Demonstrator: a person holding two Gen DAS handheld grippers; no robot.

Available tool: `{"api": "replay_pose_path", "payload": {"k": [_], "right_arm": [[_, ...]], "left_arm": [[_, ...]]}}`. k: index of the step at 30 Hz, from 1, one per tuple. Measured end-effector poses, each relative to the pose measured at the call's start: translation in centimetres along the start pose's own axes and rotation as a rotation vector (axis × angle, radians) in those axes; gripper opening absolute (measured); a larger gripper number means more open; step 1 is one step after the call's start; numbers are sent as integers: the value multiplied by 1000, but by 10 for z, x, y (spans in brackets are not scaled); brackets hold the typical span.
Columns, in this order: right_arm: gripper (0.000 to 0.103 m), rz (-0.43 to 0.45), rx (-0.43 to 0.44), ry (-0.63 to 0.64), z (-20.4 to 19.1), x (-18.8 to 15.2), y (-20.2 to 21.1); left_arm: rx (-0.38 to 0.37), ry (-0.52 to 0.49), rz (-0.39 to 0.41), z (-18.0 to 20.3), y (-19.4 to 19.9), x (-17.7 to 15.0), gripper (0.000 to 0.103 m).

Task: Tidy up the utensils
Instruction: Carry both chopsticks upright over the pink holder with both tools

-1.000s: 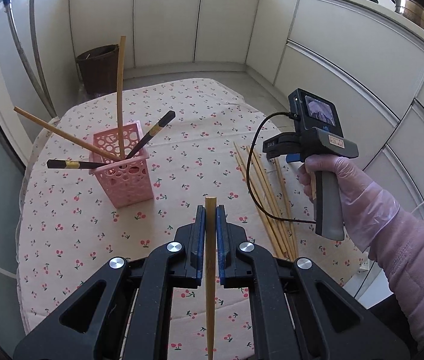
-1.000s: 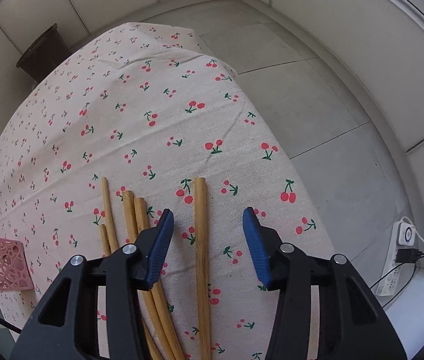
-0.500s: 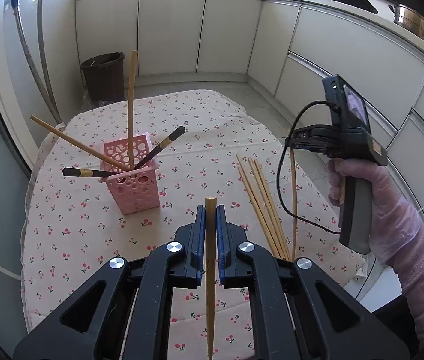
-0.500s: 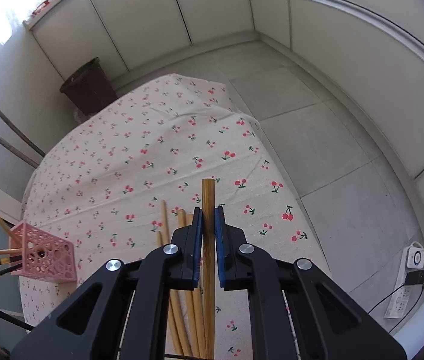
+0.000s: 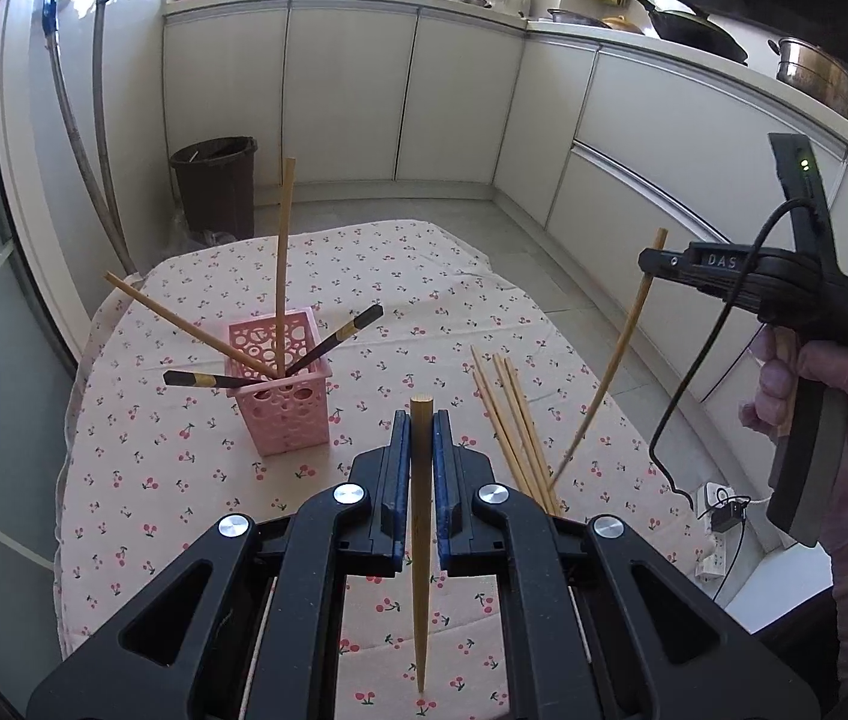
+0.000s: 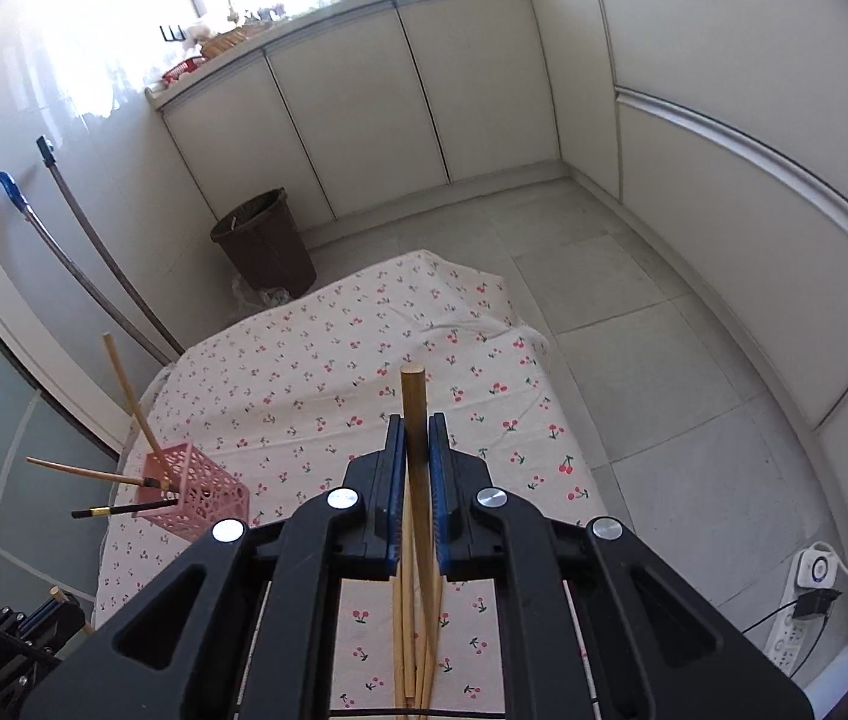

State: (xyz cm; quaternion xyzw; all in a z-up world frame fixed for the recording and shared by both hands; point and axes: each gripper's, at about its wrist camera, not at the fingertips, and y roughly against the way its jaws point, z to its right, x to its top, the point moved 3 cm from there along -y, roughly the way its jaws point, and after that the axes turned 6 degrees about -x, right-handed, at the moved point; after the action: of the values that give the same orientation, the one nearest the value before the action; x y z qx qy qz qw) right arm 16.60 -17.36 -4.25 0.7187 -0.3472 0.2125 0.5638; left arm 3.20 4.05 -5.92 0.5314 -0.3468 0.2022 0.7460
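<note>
Leaning out of the pink perforated plastic basket (image 5: 282, 396) at left of centre on the cherry-print tablecloth (image 5: 141, 468) are four chopsticks. Lower centre, the left gripper (image 5: 422, 468) pinches a tan wooden chopstick (image 5: 421, 552). Loose bamboo chopsticks (image 5: 514, 426) lie right of it. Far right, the right gripper (image 6: 417, 468) clamps another pale wooden chopstick (image 5: 616, 360), lifted clear of the cloth.

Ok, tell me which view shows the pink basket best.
The left wrist view. There the pink basket stands whole near mid-table, its open top and four chopsticks in it all clear. In the right wrist view the same basket sits small at the left edge, seen from the side, its near corner hidden by the right claw.
</note>
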Motion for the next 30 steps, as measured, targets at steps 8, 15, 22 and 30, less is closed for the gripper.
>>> {"api": "replay_pose_path", "payload": {"k": [8,15,22,30], "right_arm": [[8,125,55,-36,-15,29,42],[8,197,135,-85,-31,66,66],[8,266,224,-88,-60,98,90],[8,272,281,-59,-106,106,84]], "left_arm": [[-10,36,39,-8,11,15,7],[-15,67,165,-18,46,61,7],[13,113,329,-35,92,116,7],[99,117,449,-50,113,154,7]]}}
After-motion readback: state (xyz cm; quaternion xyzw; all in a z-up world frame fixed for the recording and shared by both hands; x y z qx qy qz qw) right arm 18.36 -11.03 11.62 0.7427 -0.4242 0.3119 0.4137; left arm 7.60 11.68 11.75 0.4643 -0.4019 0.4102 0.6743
